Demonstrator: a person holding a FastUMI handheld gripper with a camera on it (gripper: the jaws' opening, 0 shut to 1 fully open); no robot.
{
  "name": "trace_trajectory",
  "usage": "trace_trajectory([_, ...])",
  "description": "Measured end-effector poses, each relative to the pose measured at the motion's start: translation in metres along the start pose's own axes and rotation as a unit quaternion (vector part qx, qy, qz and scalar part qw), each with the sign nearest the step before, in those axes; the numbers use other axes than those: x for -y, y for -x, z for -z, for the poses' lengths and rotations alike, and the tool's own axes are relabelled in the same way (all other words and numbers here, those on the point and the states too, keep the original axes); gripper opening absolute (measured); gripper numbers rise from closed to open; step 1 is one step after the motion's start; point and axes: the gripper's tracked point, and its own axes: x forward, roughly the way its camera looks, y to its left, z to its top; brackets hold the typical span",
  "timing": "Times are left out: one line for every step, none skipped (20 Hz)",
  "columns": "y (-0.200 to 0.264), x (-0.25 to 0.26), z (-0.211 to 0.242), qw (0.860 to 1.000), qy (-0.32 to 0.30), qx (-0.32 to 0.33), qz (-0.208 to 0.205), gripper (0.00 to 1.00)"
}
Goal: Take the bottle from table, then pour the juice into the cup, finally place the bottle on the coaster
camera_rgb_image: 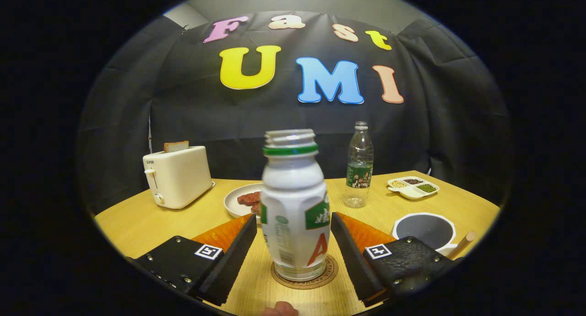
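The gripper [293, 256] stands with its fingers spread apart, one on each side of the bottle [294, 206] and clear of it. The bottle, uncapped and upright, rests on the round coaster [304, 275] between them. The cup [425, 230] sits right of the bottle, the toaster [177, 176] beyond it to the left.

Gripper [293, 254] fingers spread wide apart, gripping nothing.
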Motion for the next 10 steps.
trace_trajectory([0.004, -0.001, -0.007, 1.0, 0.005, 0.006, 0.0, 0.98])
trace_trajectory([0.009, -0.001, -0.015, 1.0, 0.011, 0.008, 0.002, 0.98])
trace_trajectory([0.015, 0.0, -0.023, 1.0, 0.013, 0.009, 0.005, 0.98])
trace_trajectory([0.024, 0.0, -0.033, 1.0, 0.013, 0.016, 0.008, 0.98])
trace_trajectory([0.032, 0.001, -0.043, 1.0, 0.009, 0.02, 0.009, 0.98])
trace_trajectory([0.041, -0.001, -0.055, 1.0, 0.002, 0.028, 0.007, 0.98])
trace_trajectory([0.052, -0.005, -0.068, 0.999, -0.007, 0.034, 0.0, 0.98])
trace_trajectory([0.064, -0.009, -0.082, 0.999, -0.012, 0.04, -0.006, 0.98])
trace_trajectory([0.076, -0.011, -0.096, 0.999, -0.011, 0.046, -0.01, 0.98])
trace_trajectory([0.088, -0.012, -0.111, 0.998, -0.006, 0.055, -0.011, 0.98])
